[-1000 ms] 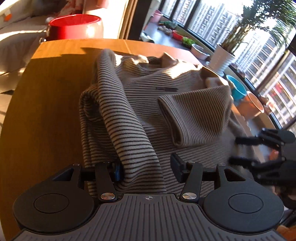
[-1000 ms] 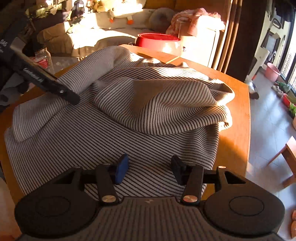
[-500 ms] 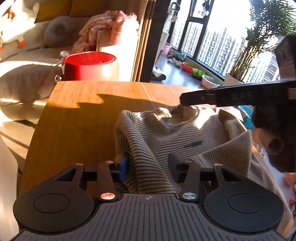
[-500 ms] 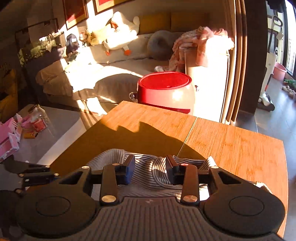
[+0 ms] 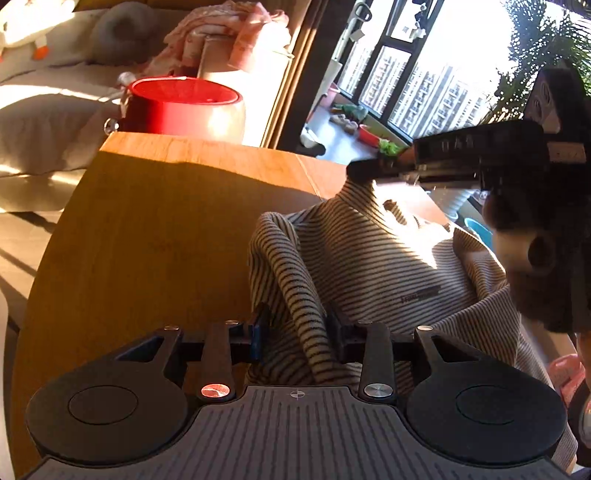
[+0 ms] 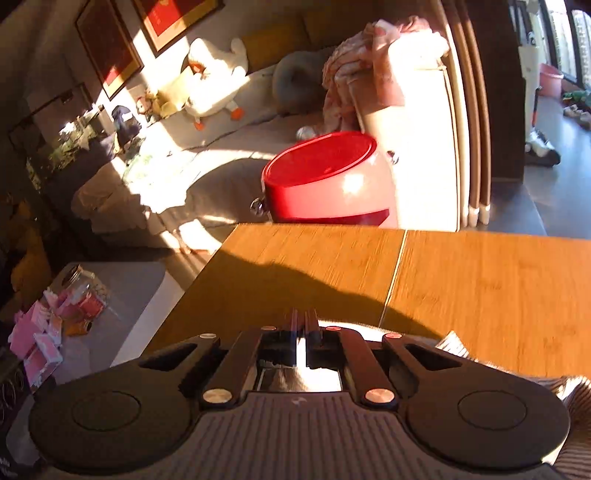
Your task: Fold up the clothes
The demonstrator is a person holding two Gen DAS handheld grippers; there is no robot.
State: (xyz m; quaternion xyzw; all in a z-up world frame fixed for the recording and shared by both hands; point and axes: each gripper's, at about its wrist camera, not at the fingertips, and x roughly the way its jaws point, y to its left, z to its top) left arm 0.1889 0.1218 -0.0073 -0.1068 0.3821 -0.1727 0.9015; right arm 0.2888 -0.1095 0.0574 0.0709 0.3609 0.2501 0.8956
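Observation:
A beige sweater with thin dark stripes point(image 5: 388, 266) lies bunched on the wooden table point(image 5: 166, 236). My left gripper point(image 5: 297, 334) is open, its fingers on either side of a raised fold at the sweater's near edge. My right gripper point(image 6: 303, 341) is shut on the sweater's upper edge and holds it lifted above the table; it shows in the left wrist view point(image 5: 364, 171) as a dark bar with cloth hanging from its tip. In the right wrist view only a small striped patch of the sweater point(image 6: 576, 391) shows at the lower right.
A red tub point(image 5: 183, 105) stands just beyond the table's far edge, also in the right wrist view point(image 6: 325, 181). A sofa with a pink blanket point(image 5: 229, 33) lies behind it. Windows and potted plants point(image 5: 388, 147) are at the right. The table's left edge curves near my left gripper.
My right gripper closed on the sweater's upper edge and lifted it. My left gripper slid forward along the near fold, still open. The sweater now stands up in a peak.

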